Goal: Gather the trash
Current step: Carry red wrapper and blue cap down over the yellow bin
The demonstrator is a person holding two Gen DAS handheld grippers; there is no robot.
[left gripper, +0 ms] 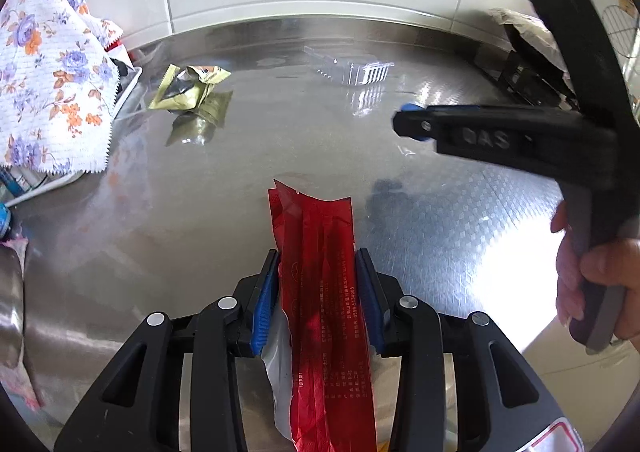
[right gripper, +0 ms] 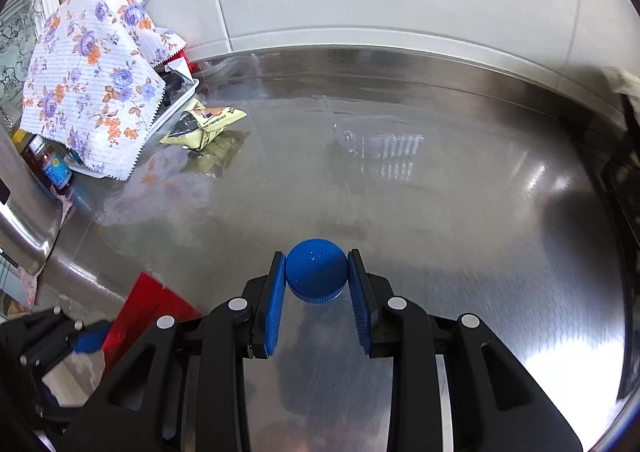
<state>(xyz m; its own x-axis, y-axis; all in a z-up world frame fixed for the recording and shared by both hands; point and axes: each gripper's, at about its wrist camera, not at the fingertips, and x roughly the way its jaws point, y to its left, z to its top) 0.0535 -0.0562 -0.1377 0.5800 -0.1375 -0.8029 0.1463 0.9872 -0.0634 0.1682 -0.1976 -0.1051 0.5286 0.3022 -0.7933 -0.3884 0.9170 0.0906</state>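
Pinching a red wrapper between its blue pads, the left gripper hangs above the steel counter, while the right gripper clamps a blue bottle cap.

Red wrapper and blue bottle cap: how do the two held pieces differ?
The red wrapper is long, flat and creased; the blue bottle cap is small, round and rigid. The left gripper pinches the wrapper, the right gripper the cap. Both are gripped between blue pads.
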